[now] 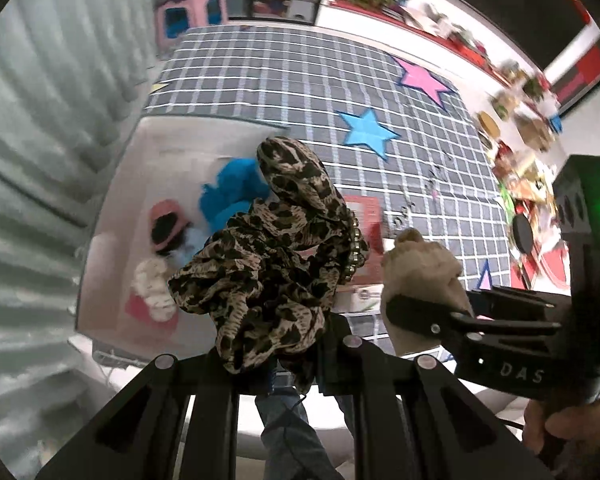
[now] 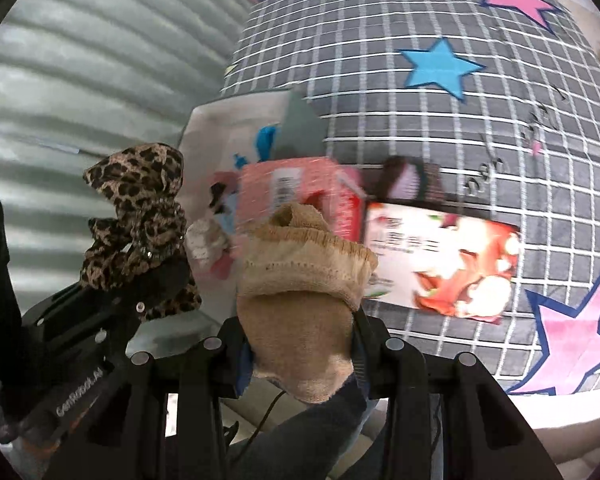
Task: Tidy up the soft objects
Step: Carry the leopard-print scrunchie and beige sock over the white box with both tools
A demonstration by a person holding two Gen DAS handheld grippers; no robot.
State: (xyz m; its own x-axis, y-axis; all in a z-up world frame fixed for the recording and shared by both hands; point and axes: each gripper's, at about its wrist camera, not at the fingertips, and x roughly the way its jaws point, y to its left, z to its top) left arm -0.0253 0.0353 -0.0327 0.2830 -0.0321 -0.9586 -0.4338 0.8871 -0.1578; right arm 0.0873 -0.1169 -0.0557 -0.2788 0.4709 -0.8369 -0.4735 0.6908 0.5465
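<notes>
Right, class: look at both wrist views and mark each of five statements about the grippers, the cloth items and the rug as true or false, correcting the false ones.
1. The left gripper is shut on a leopard-print fabric scarf. True.
2. The right gripper is empty. False: it holds a beige knitted sock.
3. The grey checked rug has a blue star on it. True.
4. The white storage bin holds nothing. False: a blue fluffy item and other soft things lie inside.
5. The sock is bright green. False: it is beige.

Star-patterned grid rug [image 1: 284, 80], pleated curtain [image 1: 60, 120]
</notes>
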